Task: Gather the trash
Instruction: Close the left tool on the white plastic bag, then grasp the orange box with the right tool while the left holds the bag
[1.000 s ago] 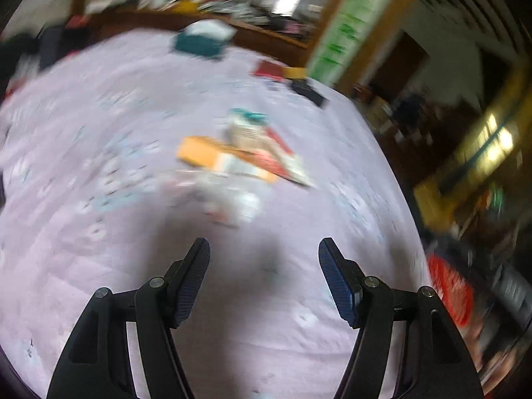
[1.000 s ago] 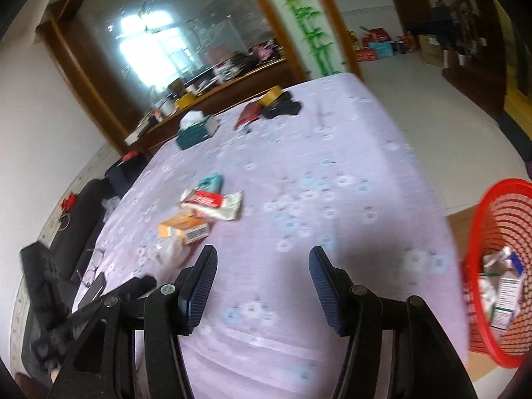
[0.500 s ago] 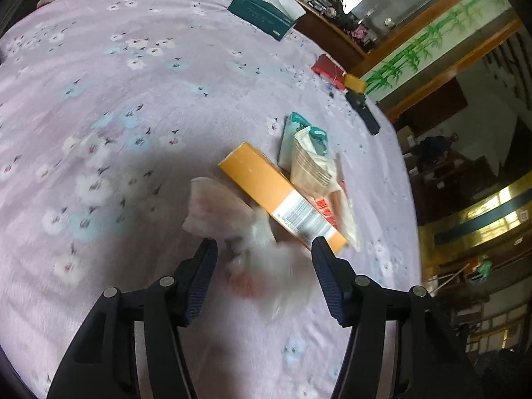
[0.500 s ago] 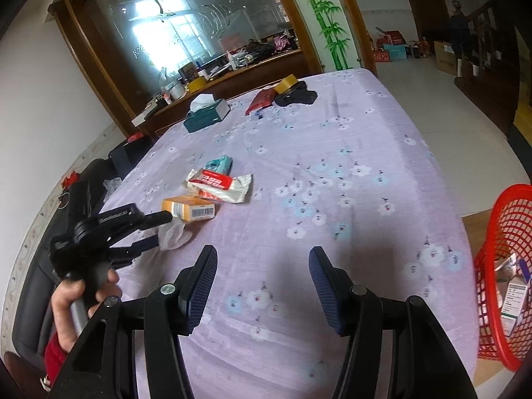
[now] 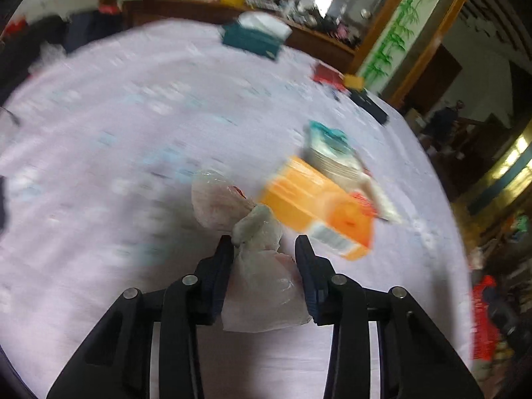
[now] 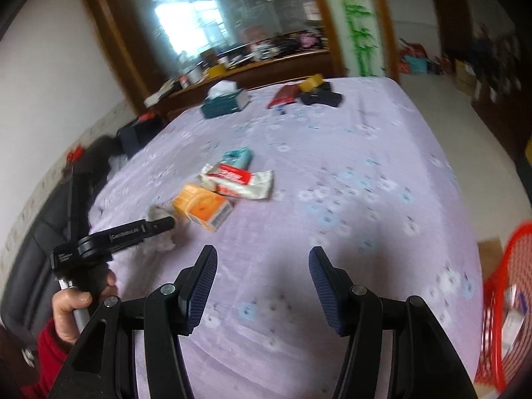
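Your left tool (image 5: pixel 262 246) grips crumpled plastic bag (image 5: pixel 256 259); right tool (image 6: pixel 262 262) open, empty. Red basket (image 6: pixel 498 299) lies on your right: carry bag across counter (image 6: pixel 365 199).

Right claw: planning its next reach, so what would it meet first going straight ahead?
Probably bare tablecloth; the right claw is open, and the wrapper lies ahead-left, though depth is unclear.

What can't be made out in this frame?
- Orange box print: motion blur, left wrist view.
- Red basket contents: cut by the right edge, blurred, right wrist view.
- Whether the left gripper truly pinches the plastic bag: the bag hides the finger pads.
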Action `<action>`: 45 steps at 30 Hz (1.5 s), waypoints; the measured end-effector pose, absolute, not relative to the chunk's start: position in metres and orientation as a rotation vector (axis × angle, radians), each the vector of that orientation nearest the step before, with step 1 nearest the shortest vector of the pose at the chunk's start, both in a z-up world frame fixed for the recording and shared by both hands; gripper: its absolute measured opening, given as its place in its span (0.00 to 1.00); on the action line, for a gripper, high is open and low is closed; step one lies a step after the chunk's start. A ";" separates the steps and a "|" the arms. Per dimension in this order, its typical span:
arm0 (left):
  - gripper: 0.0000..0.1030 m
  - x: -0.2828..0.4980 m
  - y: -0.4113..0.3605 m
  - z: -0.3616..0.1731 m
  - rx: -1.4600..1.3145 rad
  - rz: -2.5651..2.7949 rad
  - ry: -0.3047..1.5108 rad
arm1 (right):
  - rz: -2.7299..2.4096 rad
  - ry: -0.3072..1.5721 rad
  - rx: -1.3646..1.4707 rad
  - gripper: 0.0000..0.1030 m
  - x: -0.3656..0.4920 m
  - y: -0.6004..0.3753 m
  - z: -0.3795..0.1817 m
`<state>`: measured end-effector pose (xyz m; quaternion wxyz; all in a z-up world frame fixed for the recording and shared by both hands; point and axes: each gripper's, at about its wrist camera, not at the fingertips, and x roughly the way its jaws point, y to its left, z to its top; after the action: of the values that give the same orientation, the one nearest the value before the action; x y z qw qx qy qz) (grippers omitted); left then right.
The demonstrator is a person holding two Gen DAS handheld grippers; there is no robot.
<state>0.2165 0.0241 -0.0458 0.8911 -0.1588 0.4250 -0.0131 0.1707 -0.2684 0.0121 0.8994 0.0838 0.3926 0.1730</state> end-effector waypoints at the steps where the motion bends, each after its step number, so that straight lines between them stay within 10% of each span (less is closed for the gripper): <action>1: 0.35 0.213 0.030 -0.045 -0.318 0.000 0.863 | 0.372 0.816 0.146 0.60 0.174 -0.259 0.012; 20: 0.36 0.211 0.073 -0.057 -0.452 0.060 0.833 | 0.567 0.964 0.035 0.60 0.311 -0.150 -0.048; 45: 0.35 0.206 0.066 -0.048 -0.405 0.064 0.793 | 0.403 0.823 -0.111 0.49 0.230 -0.141 -0.043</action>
<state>0.2060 0.0655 -0.0480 0.9020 -0.1957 0.3836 0.0310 0.2301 -0.1408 -0.0428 0.8954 -0.0534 0.3969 0.1946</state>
